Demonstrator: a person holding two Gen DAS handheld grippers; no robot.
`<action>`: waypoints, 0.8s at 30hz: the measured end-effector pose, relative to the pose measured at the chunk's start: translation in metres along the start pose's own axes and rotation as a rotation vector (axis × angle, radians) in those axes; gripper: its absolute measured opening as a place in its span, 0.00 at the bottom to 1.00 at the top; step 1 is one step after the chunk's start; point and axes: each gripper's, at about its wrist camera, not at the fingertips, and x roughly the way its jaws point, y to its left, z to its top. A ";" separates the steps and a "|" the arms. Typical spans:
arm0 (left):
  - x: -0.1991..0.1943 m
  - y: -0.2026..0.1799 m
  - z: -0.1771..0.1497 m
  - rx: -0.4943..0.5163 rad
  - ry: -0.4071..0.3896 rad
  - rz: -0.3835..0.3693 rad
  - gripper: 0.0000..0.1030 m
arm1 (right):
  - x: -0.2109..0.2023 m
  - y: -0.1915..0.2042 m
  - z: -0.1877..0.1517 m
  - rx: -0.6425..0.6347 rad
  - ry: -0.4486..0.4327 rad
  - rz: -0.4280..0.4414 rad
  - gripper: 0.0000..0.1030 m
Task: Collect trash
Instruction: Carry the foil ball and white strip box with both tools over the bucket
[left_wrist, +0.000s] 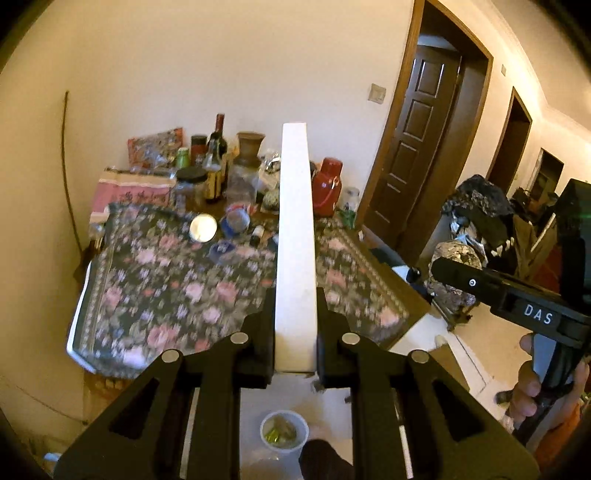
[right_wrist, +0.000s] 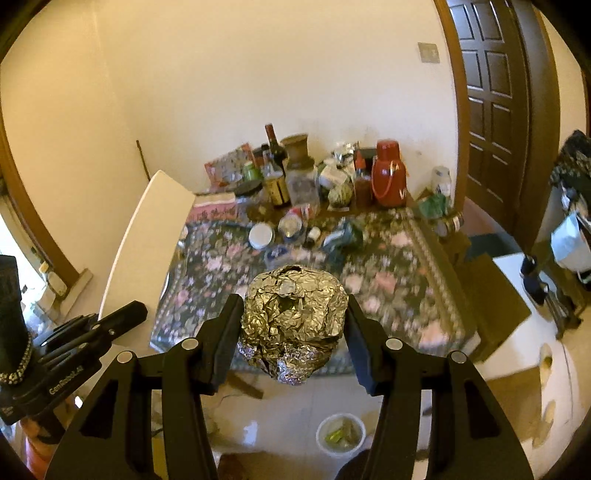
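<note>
The left gripper (left_wrist: 295, 332) clamped a white foam board (left_wrist: 295, 229) while the right gripper (right_wrist: 293, 325) clamped a crumpled foil ball (right_wrist: 293, 317) above a floral tablecloth (right_wrist: 388, 280).

Right tongs (right_wrist: 293, 314) clamping foil ball (right_wrist: 293, 317), floral tablecloth (right_wrist: 388, 280)

Black, angular left gripper (left_wrist: 295, 332) and right gripper (right_wrist: 293, 325), silver pivot pins; "DAS" in white on one; possibly an orange sleeve (left_wrist: 563, 439).
</note>
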 end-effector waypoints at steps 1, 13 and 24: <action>-0.005 0.004 -0.007 -0.007 0.010 -0.002 0.15 | 0.000 0.003 -0.007 0.003 0.012 -0.005 0.49; 0.000 0.027 -0.077 -0.049 0.183 0.024 0.15 | 0.017 0.015 -0.070 0.001 0.176 -0.033 0.49; 0.083 0.030 -0.155 -0.141 0.381 0.032 0.16 | 0.098 -0.016 -0.118 -0.028 0.359 -0.017 0.49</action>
